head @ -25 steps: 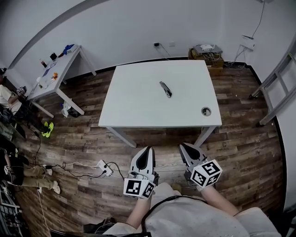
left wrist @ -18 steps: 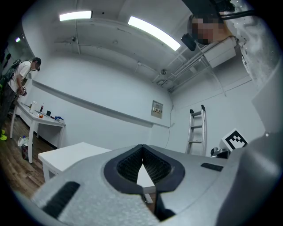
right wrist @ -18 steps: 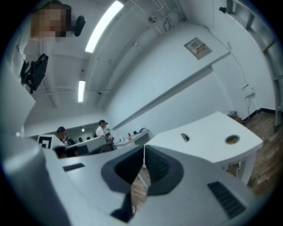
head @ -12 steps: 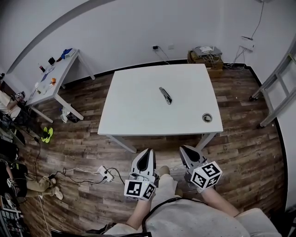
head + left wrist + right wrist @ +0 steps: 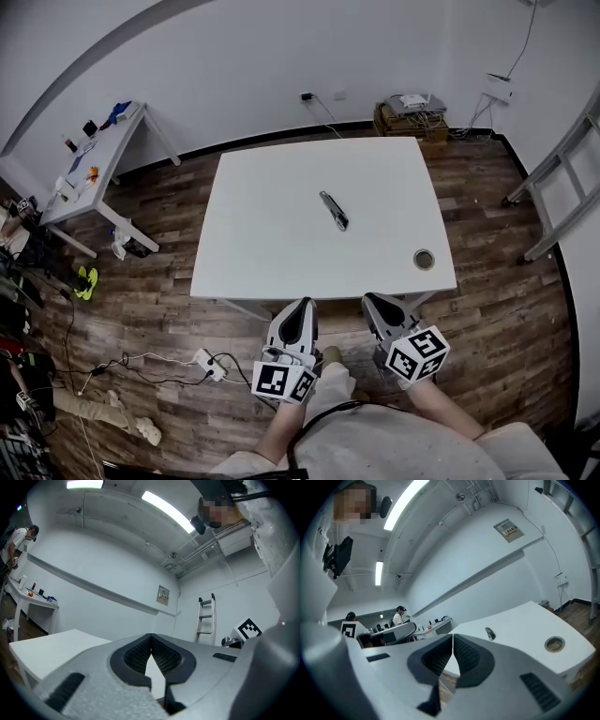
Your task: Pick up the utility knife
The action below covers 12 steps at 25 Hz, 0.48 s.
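The utility knife (image 5: 333,209) is a slim dark-grey bar with a dull metallic sheen. It lies slantwise on the smooth white table (image 5: 262,253), well ahead of both grippers. The left gripper (image 5: 301,304) and right gripper (image 5: 373,299) (grey shells, ribbed black pads) have their jaws pressed together, holding nothing.

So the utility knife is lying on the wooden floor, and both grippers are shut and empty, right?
Not quite. The head view shows the utility knife lying near the middle of the white table, not on the floor. The left gripper and right gripper are indeed shut and empty.
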Each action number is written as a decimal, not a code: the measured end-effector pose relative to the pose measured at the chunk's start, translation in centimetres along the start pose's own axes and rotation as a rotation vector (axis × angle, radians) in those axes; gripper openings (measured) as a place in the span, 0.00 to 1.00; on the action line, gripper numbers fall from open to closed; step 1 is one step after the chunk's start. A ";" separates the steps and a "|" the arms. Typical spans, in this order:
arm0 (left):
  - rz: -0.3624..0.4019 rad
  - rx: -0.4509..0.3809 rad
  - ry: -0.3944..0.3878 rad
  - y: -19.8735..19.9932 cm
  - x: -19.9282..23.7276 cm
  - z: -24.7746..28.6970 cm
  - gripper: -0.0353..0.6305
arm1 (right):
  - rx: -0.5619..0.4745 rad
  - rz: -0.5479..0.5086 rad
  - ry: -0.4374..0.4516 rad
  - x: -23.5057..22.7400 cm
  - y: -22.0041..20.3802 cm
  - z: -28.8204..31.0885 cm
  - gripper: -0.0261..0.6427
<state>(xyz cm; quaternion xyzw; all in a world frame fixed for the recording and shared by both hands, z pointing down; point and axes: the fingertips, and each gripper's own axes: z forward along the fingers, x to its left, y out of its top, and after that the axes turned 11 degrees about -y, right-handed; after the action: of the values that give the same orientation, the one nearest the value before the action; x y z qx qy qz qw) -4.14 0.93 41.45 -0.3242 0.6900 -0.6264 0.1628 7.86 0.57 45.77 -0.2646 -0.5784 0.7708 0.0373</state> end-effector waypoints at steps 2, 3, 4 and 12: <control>-0.001 -0.001 -0.015 0.1 1.1 1.3 0.06 | 0.001 0.003 -0.004 -0.2 0.4 1.5 0.05; -0.002 0.000 -0.021 0.2 1.6 2.0 0.06 | 0.001 0.005 -0.005 -0.3 0.6 2.2 0.05; -0.003 0.002 -0.026 0.1 2.2 2.6 0.06 | 0.000 0.004 -0.007 -0.4 0.9 3.0 0.05; -0.010 0.010 -0.069 0.2 6.3 7.4 0.06 | -0.058 -0.025 -0.051 -1.8 3.8 7.7 0.05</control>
<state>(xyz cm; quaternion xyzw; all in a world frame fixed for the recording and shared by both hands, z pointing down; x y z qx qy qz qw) -4.17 -8.77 41.19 -0.3483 0.6790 -0.6193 0.1849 6.89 -8.09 44.47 -0.2385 -0.6046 0.7596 0.0245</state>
